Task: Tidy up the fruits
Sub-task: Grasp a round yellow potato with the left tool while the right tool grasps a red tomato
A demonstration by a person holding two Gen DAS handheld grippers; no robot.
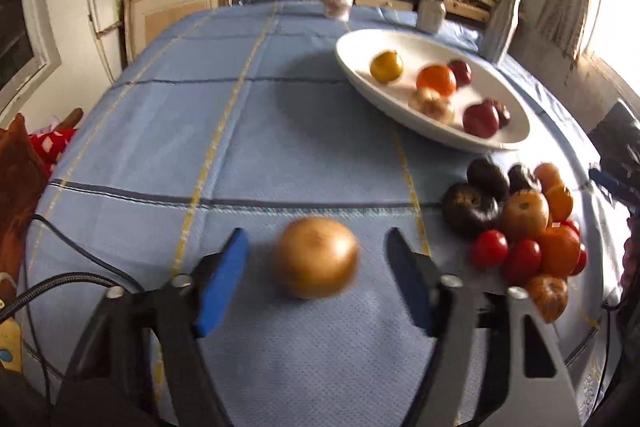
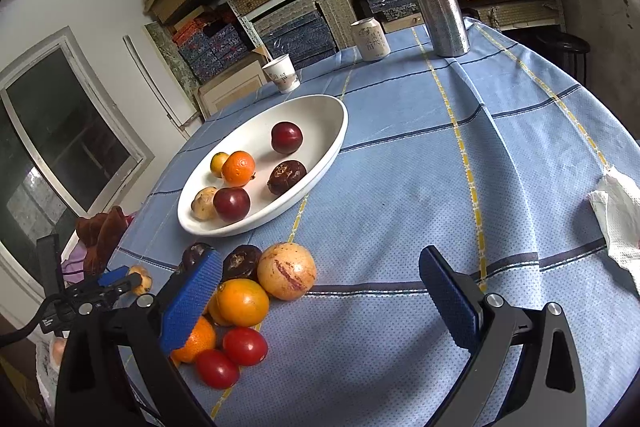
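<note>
left claw (image 1: 316,267): blue pads | black arms | silver screws | right claw (image 2: 320,303): same

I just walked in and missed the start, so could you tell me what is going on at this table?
A person is sorting fruit with two handheld claws. The left claw sits around a golden-brown round fruit lying alone on the blue tablecloth, with gaps still showing at both pads, so it is not gripped yet. The right claw hangs open beside the loose pile of fruit, holding nothing. The white oval bowl already holds six pieces.
</note>
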